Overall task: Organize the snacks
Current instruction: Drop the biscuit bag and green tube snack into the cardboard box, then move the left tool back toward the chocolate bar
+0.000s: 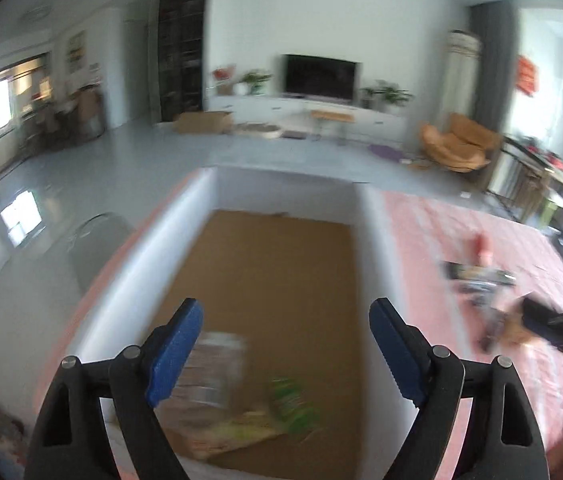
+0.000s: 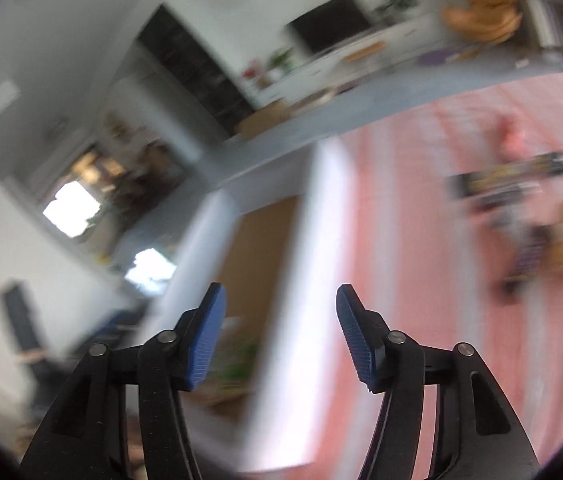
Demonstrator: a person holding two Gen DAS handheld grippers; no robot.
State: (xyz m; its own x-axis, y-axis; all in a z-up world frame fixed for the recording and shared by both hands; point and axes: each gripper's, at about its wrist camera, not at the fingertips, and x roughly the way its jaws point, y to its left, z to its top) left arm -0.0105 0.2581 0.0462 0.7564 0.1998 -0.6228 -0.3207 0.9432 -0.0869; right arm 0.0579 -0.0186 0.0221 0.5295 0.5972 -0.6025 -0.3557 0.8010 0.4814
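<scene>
Snack packets lie at the near end of a white box (image 1: 169, 240) with a brown cardboard floor, seen from my left claw (image 1: 285, 354), which hangs over that box with its blue pads spread wide and nothing between them. One packet (image 1: 213, 368), clear-wrapped and brownish, sits just beside the left pad; a green packet (image 1: 293, 400) lies next to it, and a yellowish one (image 1: 241, 428) rests under both. All three are blurred, so I cannot read any label.

My right claw (image 2: 281, 338) is likewise open and empty, poised above the box's right wall (image 2: 301, 320), where the box meets the table. The table (image 1: 461, 240) wears a pink checked cloth. Further out on that cloth, well apart from the box, waits a loose cluster of more snacks (image 2: 521, 208): a dark flat packet, a tan bag and a reddish item behind them, none sharp enough for me to name.

In the left view a dark sleeve (image 1: 553, 320) enters from the right edge, near that cluster.

Beyond the table, a living room: a television (image 1: 321, 76) on a low white cabinet, potted plants on both sides of it, and an orange armchair (image 1: 461, 144) by the curtain.
</scene>
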